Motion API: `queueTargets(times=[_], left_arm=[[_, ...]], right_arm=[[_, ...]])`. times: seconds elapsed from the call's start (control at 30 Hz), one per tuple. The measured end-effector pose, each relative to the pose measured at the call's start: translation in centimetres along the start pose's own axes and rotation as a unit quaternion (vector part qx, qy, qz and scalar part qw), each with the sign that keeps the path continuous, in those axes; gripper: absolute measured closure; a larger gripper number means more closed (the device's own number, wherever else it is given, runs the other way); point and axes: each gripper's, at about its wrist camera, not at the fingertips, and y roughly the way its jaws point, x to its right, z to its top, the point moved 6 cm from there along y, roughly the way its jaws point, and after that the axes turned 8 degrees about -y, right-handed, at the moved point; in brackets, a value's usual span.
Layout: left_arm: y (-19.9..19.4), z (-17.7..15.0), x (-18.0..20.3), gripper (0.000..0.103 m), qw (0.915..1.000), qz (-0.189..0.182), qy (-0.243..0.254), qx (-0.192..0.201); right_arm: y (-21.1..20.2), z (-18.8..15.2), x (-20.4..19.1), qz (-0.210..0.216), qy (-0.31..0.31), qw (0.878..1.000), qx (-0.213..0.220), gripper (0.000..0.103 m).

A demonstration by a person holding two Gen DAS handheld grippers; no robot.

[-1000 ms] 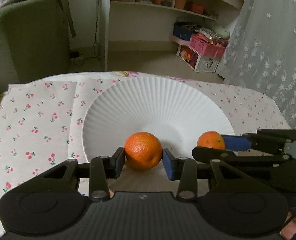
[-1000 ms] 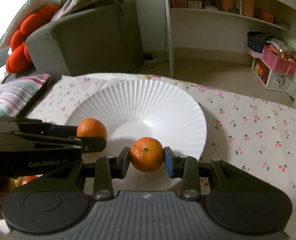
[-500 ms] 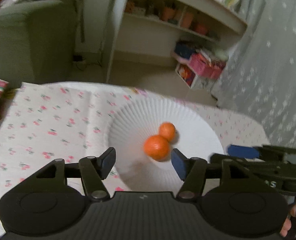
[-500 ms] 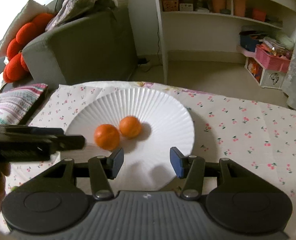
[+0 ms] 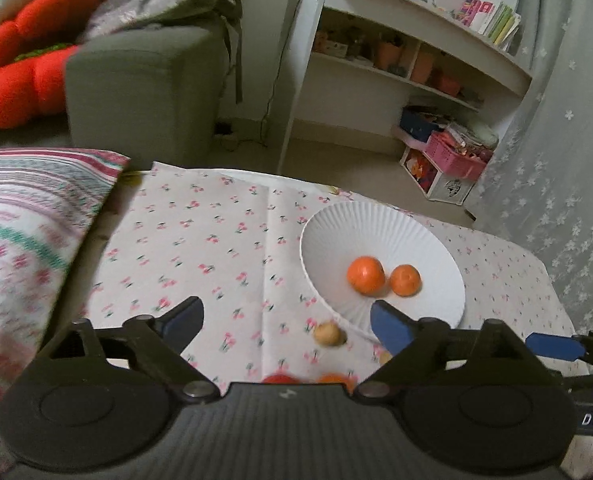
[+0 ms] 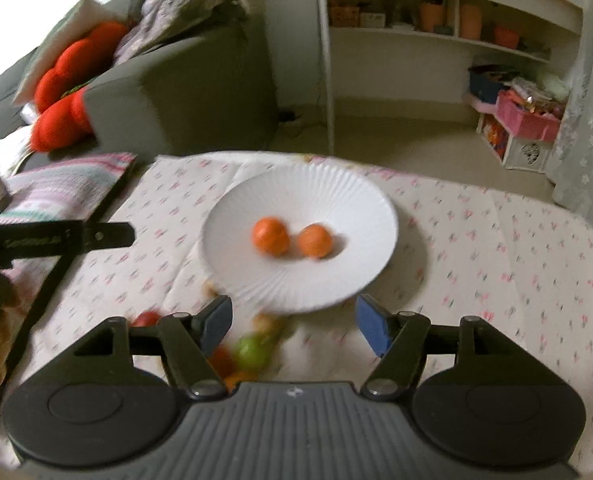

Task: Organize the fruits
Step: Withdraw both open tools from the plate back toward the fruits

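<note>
Over on the left wrist view, the left gripper point(image 5: 286, 322) is spread wide with nothing between its blue pads, hanging above the cherry-print tablecloth point(image 5: 200, 248). The white ribbed plate point(image 5: 360, 224) sits ahead and to the right, and both oranges are on it: the bigger orange point(image 5: 365, 275) and the smaller orange point(image 5: 405, 280), pretty much touching. Just off the plate's near rim there's a small tan fruit point(image 5: 327, 334) on the cloth, plus a blurry red fruit point(image 5: 281, 379) right at the gripper body's edge. A striped cushion point(image 5: 24, 232) fills the left side.

Right wrist view next: the right gripper point(image 6: 292, 326) is also wide apart and holding nothing. Same plate point(image 6: 308, 192) dead ahead, with the bigger orange point(image 6: 270, 236) on the left and the smaller orange point(image 6: 314, 241) beside it. Near the left finger a green fruit point(image 6: 252, 352) lies on the cloth, too blurred to identify. The left gripper point(image 6: 124, 234) pokes in from the left edge.
</note>
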Motion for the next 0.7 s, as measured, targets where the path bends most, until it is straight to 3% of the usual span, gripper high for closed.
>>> queueTargets(times=[0.13,0.3,0.7], left_arm=[[-2.4,-1.6,-0.8,0.020,0.9994,0.018,0.016,0.026],[-1.2,-2.8,-2.2,0.020,0.9987,0.046,0.022,0.001],[-1.1,-5.0,-2.4,0.020,0.9969,0.050,0.055,-0.026]], right_arm=[[-0.8,-1.5,-1.3,0.021,0.010,1.000,-0.012,0.038],[-0.6,-1.8,-2.2,0.020,0.013,1.000,-0.015,0.039],[0.9,-3.6,-5.6,0.058,-0.043,0.996,-0.045,0.036]])
